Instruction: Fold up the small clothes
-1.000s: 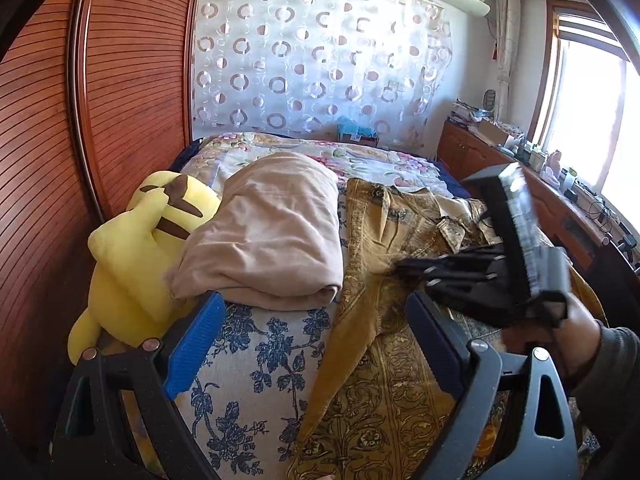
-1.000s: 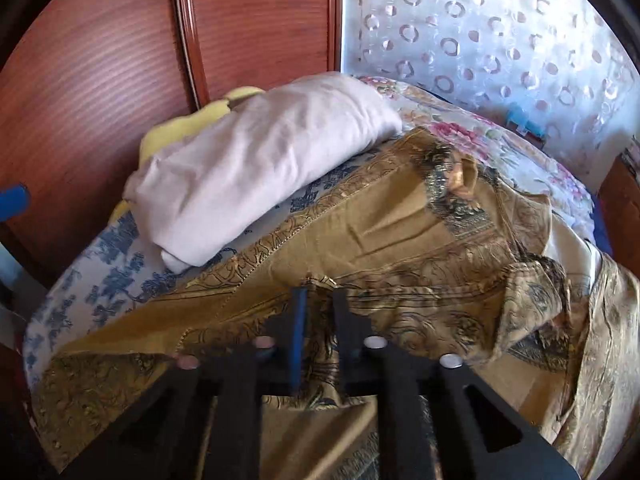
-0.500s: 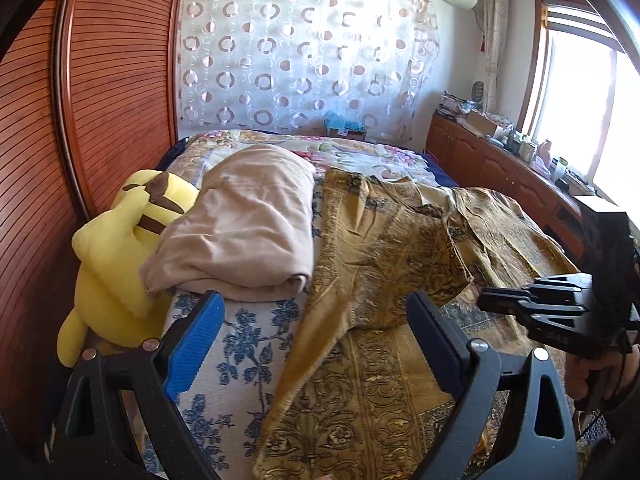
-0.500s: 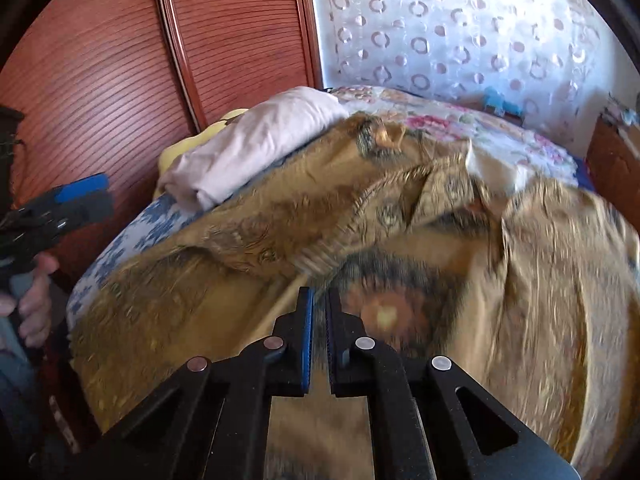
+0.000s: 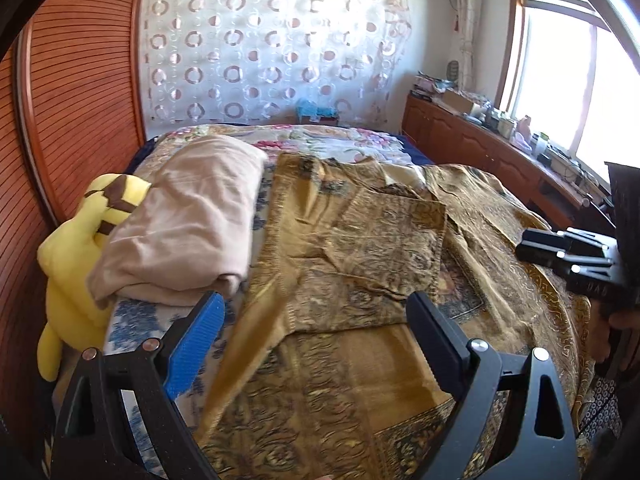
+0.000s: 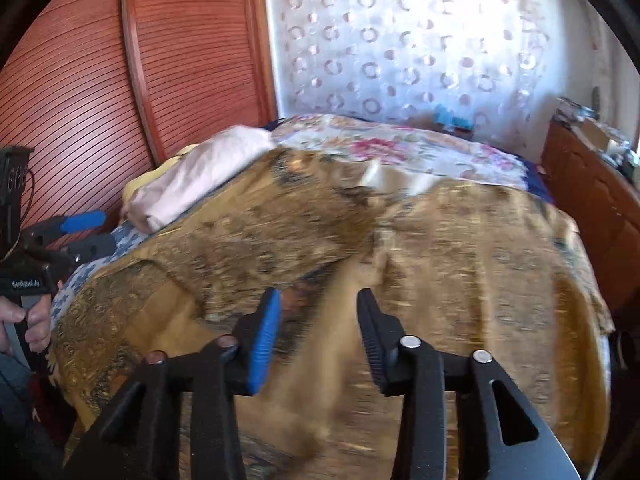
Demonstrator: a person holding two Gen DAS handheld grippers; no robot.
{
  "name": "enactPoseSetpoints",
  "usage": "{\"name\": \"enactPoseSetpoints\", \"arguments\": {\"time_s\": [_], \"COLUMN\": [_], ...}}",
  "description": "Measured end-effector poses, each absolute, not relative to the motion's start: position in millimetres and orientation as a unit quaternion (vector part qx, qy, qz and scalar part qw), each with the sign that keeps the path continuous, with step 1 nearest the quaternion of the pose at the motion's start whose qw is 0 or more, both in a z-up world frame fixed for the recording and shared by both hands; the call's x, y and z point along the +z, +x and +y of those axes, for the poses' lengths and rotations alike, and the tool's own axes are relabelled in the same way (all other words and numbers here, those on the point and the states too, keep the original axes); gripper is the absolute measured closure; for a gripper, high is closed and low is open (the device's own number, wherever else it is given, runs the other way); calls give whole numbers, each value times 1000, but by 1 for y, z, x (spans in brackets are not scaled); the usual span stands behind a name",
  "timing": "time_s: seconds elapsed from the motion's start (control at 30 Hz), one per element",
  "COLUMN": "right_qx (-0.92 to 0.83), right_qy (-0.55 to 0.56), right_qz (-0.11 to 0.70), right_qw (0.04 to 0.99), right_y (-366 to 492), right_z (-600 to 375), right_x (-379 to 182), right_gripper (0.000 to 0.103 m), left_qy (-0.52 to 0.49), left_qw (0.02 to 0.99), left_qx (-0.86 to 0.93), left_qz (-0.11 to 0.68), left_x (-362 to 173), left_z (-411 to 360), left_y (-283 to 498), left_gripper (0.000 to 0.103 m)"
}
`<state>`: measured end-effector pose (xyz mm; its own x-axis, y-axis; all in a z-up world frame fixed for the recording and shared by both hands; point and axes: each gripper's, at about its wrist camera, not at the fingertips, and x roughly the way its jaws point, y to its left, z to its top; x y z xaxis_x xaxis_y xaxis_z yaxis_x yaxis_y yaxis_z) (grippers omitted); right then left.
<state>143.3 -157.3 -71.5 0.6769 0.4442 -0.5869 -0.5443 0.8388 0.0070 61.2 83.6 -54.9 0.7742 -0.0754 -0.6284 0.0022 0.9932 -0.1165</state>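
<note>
Bedroom walls frame the scene: a ribbed wooden wardrobe (image 5: pixel 80 92) on the left, a sheer curtain with ring patterns (image 5: pixel 272 48) at the back, a bright window (image 5: pixel 568 80) over a long wooden cabinet (image 5: pixel 472 148) cluttered with small items on the right. Most of the view is filled by the bed (image 5: pixel 344 140), its floral cover showing at the far end and a blue-and-white flowered sheet at the near left edge.

Spread across the bed lies the golden patterned garment (image 5: pixel 360 264), with one panel folded over onto its middle so that a squarish flap rests on top; its lower part runs toward the cameras and its right side drapes off toward the cabinet. In the right wrist view the cloth is blurred.

Beside the garment, on the left, sits a folded beige blanket (image 5: pixel 188 232), touching its edge. A yellow plush toy (image 5: pixel 76 256) is wedged between the blanket and the wardrobe.

Low over the near part of the garment, the left gripper (image 5: pixel 316 336) has its jaws spread wide with nothing between them. The right gripper (image 6: pixel 316 332) is opening its jaws above the cloth, the pads clear of the fabric and nothing caught between them. A hand (image 6: pixel 28 316) grasps the left gripper's handle
</note>
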Motion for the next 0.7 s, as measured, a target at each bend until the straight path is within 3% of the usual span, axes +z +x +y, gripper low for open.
{"name": "enactPoseSetpoints", "arguments": {"time_s": [0.7], "right_qx": [151], "right_qy": [-103], "right_qz": [383], "right_qw": [906], "right_y": [153], "right_z": [-246], "right_x": [-88], "right_gripper": [50], "left_qy": [12], "left_qw": [931], "left_qx": [-49], "left_qz": [362], "left_x": [-73], "left_z": [2], "left_y": [102], "left_gripper": [10]}}
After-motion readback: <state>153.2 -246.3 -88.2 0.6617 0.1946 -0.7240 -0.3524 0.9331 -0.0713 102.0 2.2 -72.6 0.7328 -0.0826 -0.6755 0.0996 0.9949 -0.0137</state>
